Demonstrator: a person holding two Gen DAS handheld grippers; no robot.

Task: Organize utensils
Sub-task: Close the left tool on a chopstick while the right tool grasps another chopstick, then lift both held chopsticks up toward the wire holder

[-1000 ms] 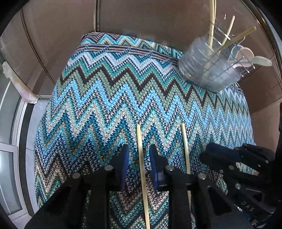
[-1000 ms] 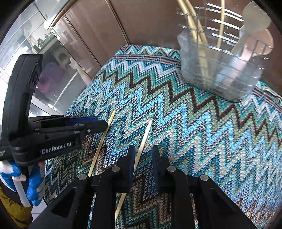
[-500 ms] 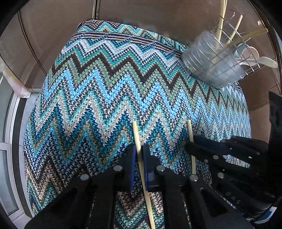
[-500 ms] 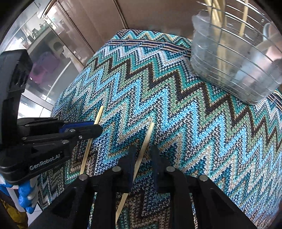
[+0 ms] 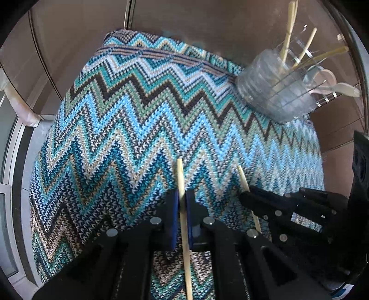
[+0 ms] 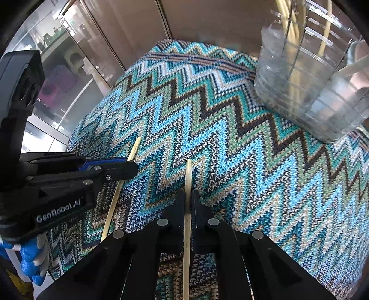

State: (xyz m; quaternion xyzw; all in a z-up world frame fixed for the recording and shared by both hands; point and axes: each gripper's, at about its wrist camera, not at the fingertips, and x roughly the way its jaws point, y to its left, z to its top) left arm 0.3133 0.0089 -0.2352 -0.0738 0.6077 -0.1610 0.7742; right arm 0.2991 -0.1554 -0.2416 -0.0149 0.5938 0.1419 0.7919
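Two pale wooden chopsticks lie side by side over a zigzag knitted cloth. My left gripper is shut on the left chopstick. My right gripper is shut on the right chopstick. In the left wrist view the right gripper shows at the lower right on its chopstick. In the right wrist view the left gripper shows at the left on its chopstick. A clear holder with chopsticks and spoons stands at the far right.
The cloth covers the table, which ends at brown panelled walls behind. Glass doors lie to the left. The person's blue-gloved hand holds the left gripper.
Both grippers were open around the chopsticks one second ago and have closed on them. Both views have shifted slightly toward the holder.
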